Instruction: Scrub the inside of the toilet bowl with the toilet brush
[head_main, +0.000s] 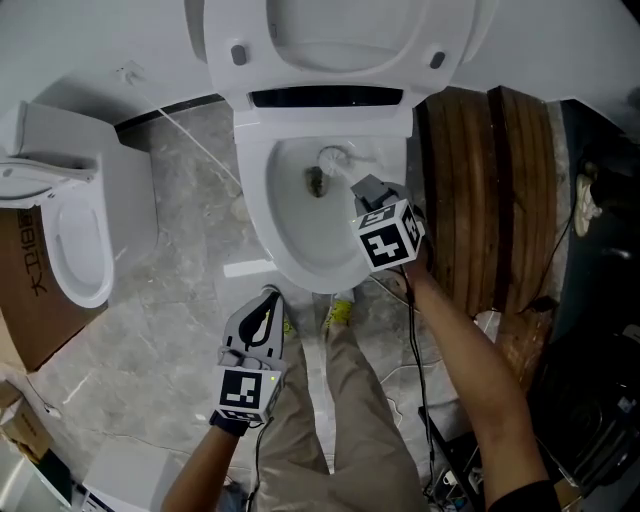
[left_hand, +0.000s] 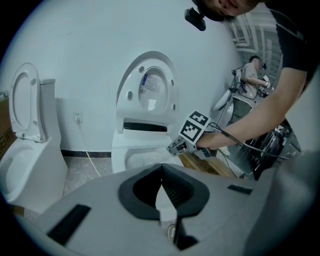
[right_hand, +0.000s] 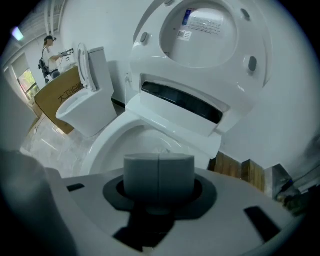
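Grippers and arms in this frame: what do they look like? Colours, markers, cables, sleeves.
The left gripper and right gripper are grey, each with a white cube of black square markers. A black cable runs beside the right forearm, bare up to a black sleeve. Something dark covers the left wrist.

Second toilet, cardboard box beside it, wooden planks, grey marble floor
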